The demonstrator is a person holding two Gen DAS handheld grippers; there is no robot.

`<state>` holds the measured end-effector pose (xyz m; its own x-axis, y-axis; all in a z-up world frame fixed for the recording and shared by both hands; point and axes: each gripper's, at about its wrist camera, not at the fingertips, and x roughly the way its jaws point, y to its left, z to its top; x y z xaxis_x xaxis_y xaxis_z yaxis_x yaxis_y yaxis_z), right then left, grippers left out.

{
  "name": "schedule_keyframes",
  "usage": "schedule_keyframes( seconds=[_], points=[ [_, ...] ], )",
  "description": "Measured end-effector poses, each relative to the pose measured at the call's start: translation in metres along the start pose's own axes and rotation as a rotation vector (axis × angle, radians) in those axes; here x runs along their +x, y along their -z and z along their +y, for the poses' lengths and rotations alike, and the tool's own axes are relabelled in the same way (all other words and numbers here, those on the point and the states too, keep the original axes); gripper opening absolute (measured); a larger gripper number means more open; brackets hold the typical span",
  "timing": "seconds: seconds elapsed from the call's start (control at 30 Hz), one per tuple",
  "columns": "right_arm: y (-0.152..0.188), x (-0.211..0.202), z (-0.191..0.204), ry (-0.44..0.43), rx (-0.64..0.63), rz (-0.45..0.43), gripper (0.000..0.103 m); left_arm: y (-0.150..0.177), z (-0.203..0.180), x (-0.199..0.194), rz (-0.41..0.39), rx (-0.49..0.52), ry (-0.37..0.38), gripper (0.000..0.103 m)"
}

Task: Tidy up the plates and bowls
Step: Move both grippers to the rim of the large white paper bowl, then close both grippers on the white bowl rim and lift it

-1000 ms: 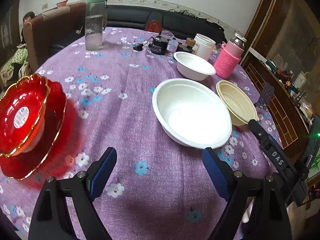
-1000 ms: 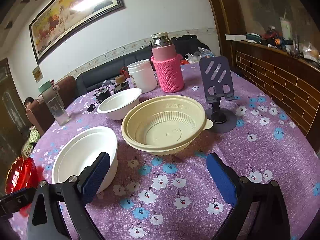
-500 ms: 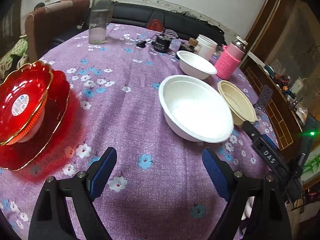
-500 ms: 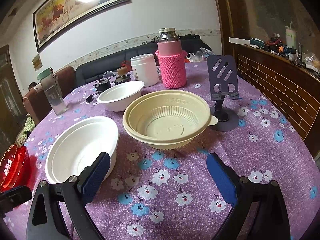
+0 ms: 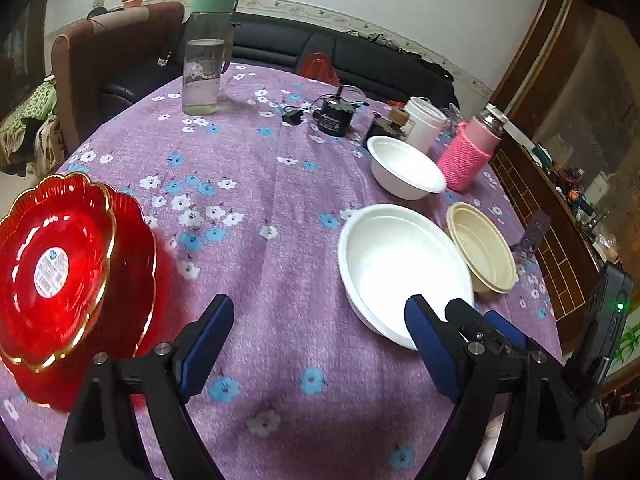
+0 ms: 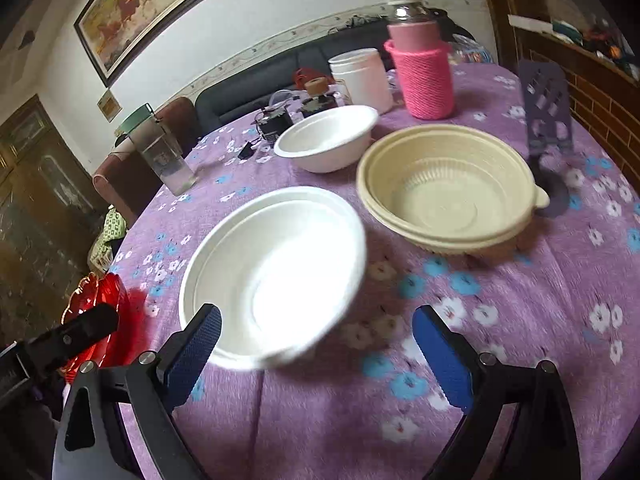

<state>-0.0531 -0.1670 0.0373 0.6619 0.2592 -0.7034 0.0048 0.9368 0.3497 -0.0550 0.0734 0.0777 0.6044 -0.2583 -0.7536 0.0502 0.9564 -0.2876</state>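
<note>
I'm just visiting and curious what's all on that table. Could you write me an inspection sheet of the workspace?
Surface: round table under a purple flowered cloth.
Job's things: large white bowl, small white bowl, beige bowl, red plates stacked at the edge.
Clutter: water bottle, pink-sleeved jar, white tub, phone stand, black device.
Grippers: left gripper and right gripper both open, holding nothing.
Cables: a black plug beside the device.
Surroundings: dark sofa, framed painting.
</note>
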Motion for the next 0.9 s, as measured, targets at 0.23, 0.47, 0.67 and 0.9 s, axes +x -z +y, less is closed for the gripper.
schedule_keyframes(
  seconds=[0.23,0.47,0.67,0.9],
  points=[
    [-0.002,0.015,-0.008,-0.024,0.044,-0.013,0.076,-0.020,0.011,0.036,0.090,-0.041,0.017,0.086],
    [-0.004,0.032,-0.031,-0.052,0.134,0.025,0.060,-0.029,-0.004,0.078,0.163,-0.013,-0.001,0.086],
    [-0.005,0.037,-0.027,-0.054,0.110,0.017,0.044,-0.029,-0.023,0.111,0.241,0.021,0.030,0.058],
    [-0.003,0.041,-0.029,-0.095,0.124,0.037,0.031,-0.018,-0.035,0.121,0.283,0.060,0.040,0.015]
  ],
)
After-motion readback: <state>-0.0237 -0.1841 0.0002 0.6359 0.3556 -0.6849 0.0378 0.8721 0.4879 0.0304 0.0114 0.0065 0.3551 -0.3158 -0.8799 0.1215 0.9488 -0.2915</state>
